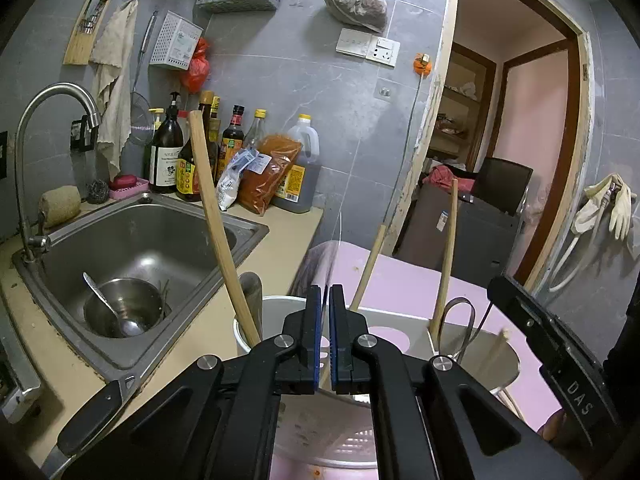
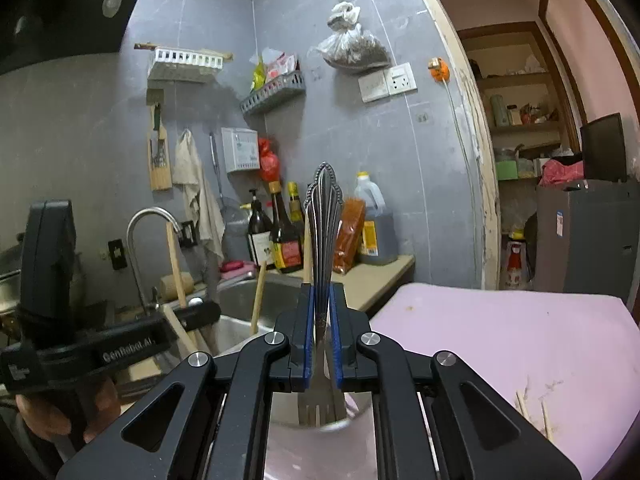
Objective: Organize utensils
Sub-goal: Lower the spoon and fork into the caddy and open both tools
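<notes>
Your right gripper [image 2: 321,344] pinches a fork [image 2: 322,240] by its neck — handle upright, tines down over the round metal cup [image 2: 320,420] on the pink surface [image 2: 500,340]; your left gripper [image 1: 325,336] is pressed together with nothing visible between its pads, just over the white utensil holder [image 1: 276,308] at the counter's [image 1: 280,248] near edge. Wooden handles [image 1: 212,216] lean up from that holder; farther off, a spoon [image 1: 108,304] lies in a steel bowl [image 1: 124,312] in the sink [image 1: 132,240] — bottles [image 1: 168,148] line the back corner.
</notes>
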A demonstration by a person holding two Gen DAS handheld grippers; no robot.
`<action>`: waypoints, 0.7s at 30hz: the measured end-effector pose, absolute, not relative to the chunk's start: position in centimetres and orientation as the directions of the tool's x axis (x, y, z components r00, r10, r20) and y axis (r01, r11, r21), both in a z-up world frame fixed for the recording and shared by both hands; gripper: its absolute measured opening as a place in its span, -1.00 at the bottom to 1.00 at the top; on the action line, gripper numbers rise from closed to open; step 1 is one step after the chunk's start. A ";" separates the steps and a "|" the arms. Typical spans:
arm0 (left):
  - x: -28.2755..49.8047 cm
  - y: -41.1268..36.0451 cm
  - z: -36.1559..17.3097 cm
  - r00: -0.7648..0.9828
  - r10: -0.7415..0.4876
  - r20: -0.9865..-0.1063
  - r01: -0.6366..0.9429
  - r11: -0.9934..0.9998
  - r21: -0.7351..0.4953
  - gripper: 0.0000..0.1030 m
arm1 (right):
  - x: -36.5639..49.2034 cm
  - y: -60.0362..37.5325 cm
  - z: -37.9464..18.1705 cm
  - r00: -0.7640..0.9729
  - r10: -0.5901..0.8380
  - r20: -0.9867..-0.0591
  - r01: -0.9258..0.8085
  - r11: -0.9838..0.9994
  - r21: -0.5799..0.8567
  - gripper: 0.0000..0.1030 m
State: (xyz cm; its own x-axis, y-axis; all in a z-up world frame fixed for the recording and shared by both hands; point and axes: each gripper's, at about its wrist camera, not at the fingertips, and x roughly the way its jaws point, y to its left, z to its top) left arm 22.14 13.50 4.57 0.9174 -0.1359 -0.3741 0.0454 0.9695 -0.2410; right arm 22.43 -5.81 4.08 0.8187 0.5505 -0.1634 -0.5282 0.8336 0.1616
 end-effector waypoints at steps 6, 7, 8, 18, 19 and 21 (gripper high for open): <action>21.5 13.5 4.9 0.924 -0.142 -0.356 0.044 0.962 -0.268 -0.47 | 21.8 -6.6 4.6 0.818 0.552 -0.160 -0.530 0.833 0.162 -0.78; 21.4 13.6 5.0 0.926 -0.143 -0.349 0.046 0.961 -0.273 -0.47 | 21.7 -6.7 4.8 0.818 0.553 -0.157 -0.532 0.832 0.161 -0.67; 21.3 13.6 5.2 0.928 -0.141 -0.345 0.044 0.961 -0.274 -0.47 | 21.6 -6.8 5.0 0.819 0.553 -0.155 -0.532 0.832 0.160 -0.62; 18.5 12.1 8.2 0.963 -0.107 -0.246 0.046 0.969 -0.241 0.20 | 19.0 -10.1 7.4 0.862 0.500 -0.081 -0.489 0.863 0.127 -0.08; 18.2 11.8 8.6 0.966 -0.098 -0.240 0.042 0.972 -0.230 0.31 | 18.6 -10.5 7.7 0.869 0.489 -0.074 -0.479 0.869 0.120 0.00; 17.5 11.2 9.3 0.971 -0.088 -0.221 0.044 0.979 -0.199 0.47 | 18.0 -11.4 8.1 0.879 0.474 -0.061 -0.465 0.878 0.115 0.10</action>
